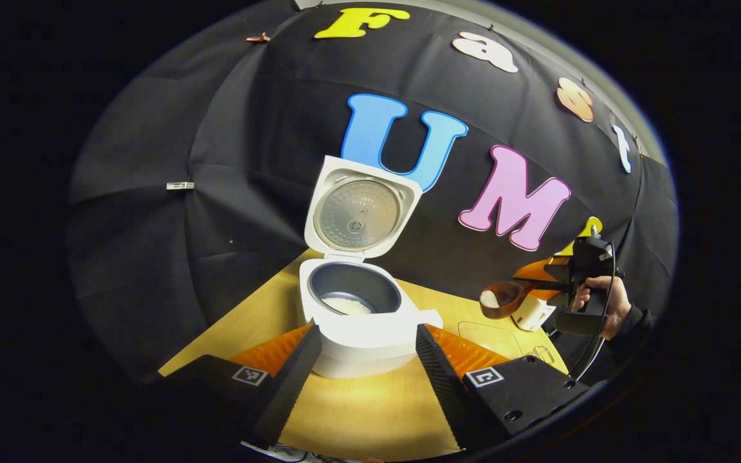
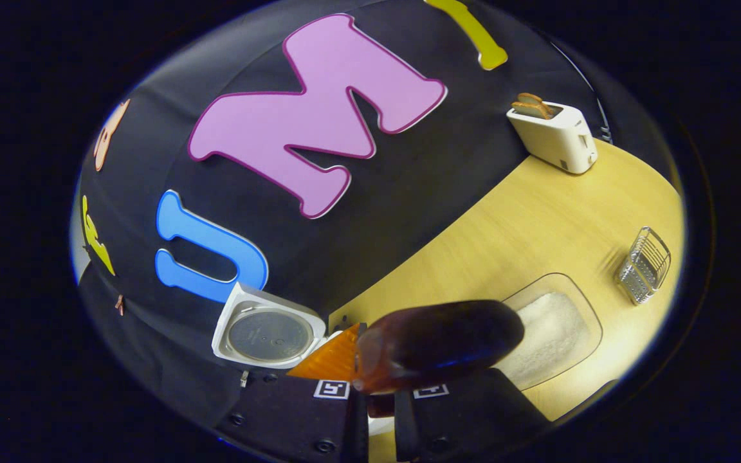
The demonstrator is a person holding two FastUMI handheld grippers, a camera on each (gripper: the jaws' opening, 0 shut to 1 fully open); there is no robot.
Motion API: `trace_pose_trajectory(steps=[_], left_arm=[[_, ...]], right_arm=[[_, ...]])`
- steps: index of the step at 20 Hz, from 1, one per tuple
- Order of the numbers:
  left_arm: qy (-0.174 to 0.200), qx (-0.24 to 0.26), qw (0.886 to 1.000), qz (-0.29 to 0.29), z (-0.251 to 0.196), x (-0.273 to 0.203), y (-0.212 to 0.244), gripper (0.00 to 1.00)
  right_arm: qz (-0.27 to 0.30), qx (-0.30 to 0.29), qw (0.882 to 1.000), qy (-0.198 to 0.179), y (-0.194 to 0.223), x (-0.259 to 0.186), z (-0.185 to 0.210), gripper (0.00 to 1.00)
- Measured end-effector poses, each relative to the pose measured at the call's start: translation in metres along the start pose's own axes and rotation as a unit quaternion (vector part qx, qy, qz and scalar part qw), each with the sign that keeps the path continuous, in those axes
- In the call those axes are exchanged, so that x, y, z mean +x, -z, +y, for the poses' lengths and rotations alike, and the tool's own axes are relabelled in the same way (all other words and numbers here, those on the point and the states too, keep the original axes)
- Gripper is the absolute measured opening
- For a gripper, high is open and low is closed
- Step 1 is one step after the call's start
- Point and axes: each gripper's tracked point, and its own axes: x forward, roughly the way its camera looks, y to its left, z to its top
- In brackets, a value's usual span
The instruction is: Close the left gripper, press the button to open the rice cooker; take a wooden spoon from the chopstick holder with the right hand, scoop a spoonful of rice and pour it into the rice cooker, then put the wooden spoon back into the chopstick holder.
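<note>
A: Black cloth hangs behind a pale wooden table (image 2: 538, 218). What is the biggest thing on it?

B: The white rice cooker (image 1: 370, 331). Its lid (image 1: 359, 209) stands upright and open, showing a round metal inner plate. The dark inner pot (image 1: 352, 292) has a small heap of rice (image 1: 347, 306) at the bottom. Any printing on that plate is too small to read.

A: And the left gripper (image 1: 365, 373)?

B: In the left gripper view its two black fingers are spread wide, one on each side of the cooker's base, gripping nothing. Each finger block carries a square black-and-white marker, not lettering.

A: The right gripper (image 2: 380, 402)?

B: In the right gripper view its fingers are nearly together, pinching the handle of the wooden spoon (image 2: 438, 344). In the left gripper view the spoon (image 1: 504, 299) is held level in the air to the right of the cooker, well apart from it, with a little rice in its bowl, and a hand (image 1: 602, 302) in a dark sleeve holds that gripper.

A: Anything else?

B: A clear shallow tray (image 2: 576, 302) of rice lies just under the spoon. A white toaster (image 2: 554, 135) with bread in its slots stands by the cloth. The wire chopstick holder (image 2: 644, 263) sits near the table's edge. I can read no brand anywhere.
</note>
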Motion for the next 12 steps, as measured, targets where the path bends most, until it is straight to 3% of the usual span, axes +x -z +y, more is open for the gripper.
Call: trace_pose_trajectory(steps=[6,12], left_arm=[[-0.018,-0.006,1.000,-0.010,0.020,0.002,-0.015,0.96],[-0.042,-0.022,0.999,-0.011,0.048,0.005,-0.020,0.96]], right_arm=[[0.033,-0.016,0.999,-0.032,0.029,0.036,0.056,0.09],[0.054,-0.073,0.995,-0.045,0.068,0.078,0.094,0.08]])
